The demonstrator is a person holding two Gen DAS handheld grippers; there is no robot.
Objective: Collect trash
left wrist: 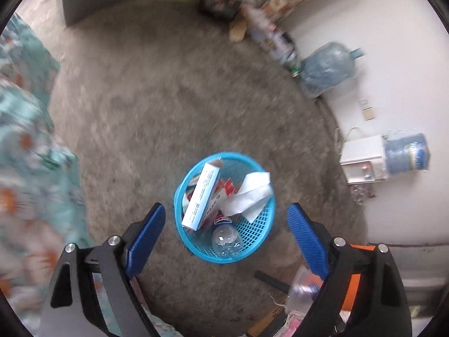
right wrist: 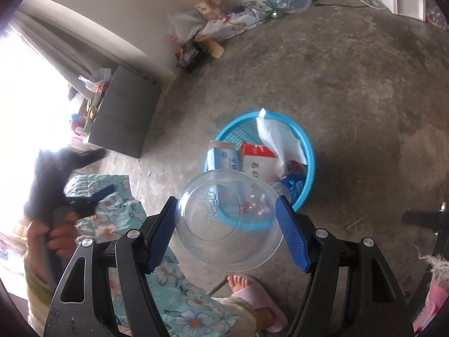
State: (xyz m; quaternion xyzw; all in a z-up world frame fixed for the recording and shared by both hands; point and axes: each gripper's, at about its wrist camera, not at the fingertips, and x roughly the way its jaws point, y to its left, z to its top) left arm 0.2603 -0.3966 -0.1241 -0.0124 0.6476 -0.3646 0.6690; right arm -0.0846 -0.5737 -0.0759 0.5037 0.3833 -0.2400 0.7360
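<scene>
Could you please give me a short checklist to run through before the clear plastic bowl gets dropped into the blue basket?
1. Clear plastic bowl clamped between the right hand-held gripper pads: ok.
2. Bowl over the blue basket opening: not ok, it overlaps only the near rim.
3. Room left in the basket: cannot tell; white paper, boxes and a bottle already fill much of it.
4. Left hand-held gripper empty and open: ok.
5. Basket upright on the floor: ok.
</scene>
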